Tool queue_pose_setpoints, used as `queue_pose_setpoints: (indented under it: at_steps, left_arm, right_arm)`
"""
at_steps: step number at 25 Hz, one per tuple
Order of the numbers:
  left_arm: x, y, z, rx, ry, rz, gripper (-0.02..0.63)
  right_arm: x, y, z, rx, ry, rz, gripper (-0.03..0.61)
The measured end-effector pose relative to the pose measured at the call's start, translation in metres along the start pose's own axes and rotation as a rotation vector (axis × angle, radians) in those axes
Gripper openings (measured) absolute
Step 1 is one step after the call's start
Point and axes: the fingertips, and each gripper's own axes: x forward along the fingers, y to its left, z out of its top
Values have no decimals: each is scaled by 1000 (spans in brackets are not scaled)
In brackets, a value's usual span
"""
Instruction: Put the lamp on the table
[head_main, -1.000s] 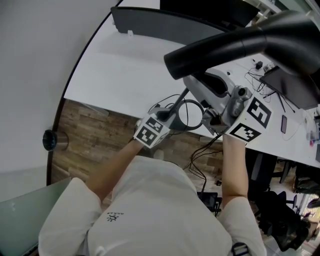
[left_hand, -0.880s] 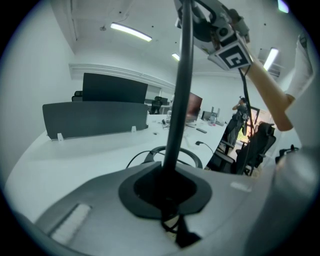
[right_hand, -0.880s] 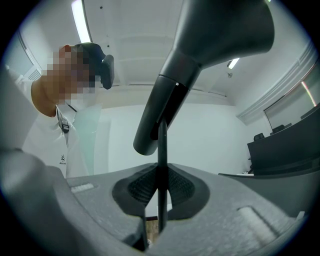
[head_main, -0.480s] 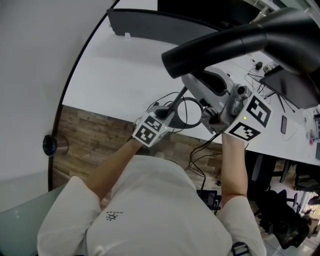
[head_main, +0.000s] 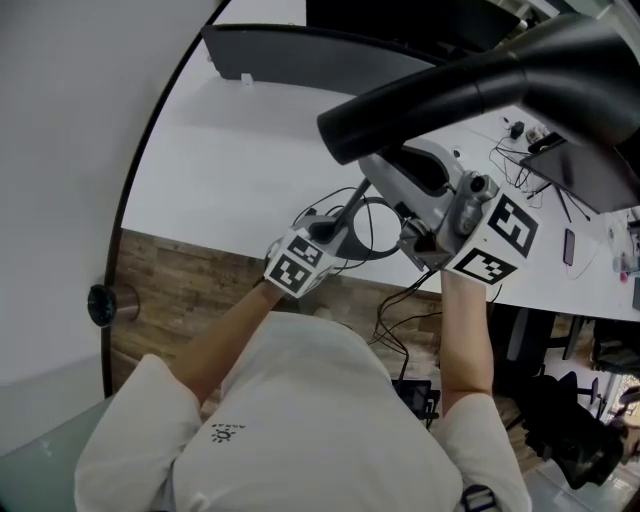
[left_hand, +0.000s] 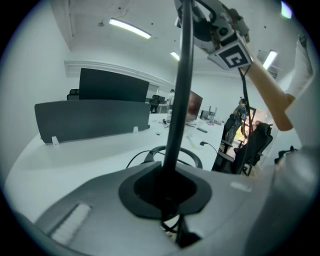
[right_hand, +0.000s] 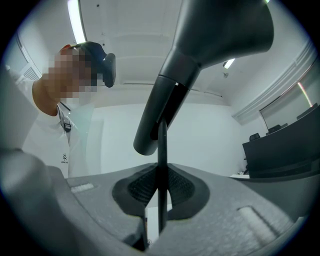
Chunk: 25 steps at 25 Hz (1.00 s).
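I have both grippers clenched on the lamp's (head_main: 450, 90) thin stem, left gripper (left_hand: 167, 187) low, right gripper (right_hand: 160, 195) higher. The lamp hangs over the table's (head_main: 230, 170) near edge, not yet set down. The heavy head could swing the stem in my jaws, or the dangling cord (head_main: 405, 295) could snag.

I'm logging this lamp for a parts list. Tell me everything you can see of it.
The lamp is matte black: a wide tubular head, a thin straight pole and a ring-shaped base with a trailing cord. It stands roughly upright, base at the white table's near edge; contact there is unclear. The left gripper clamps the pole low down, the right gripper higher, near the head.
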Motion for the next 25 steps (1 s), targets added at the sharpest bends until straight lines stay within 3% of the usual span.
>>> queue_pose_setpoints:
  at_steps: [25]
  left_arm:
    - [44, 115, 18, 38, 24, -151, 14]
  right_arm:
    - [76, -112, -30, 10, 59, -151, 34]
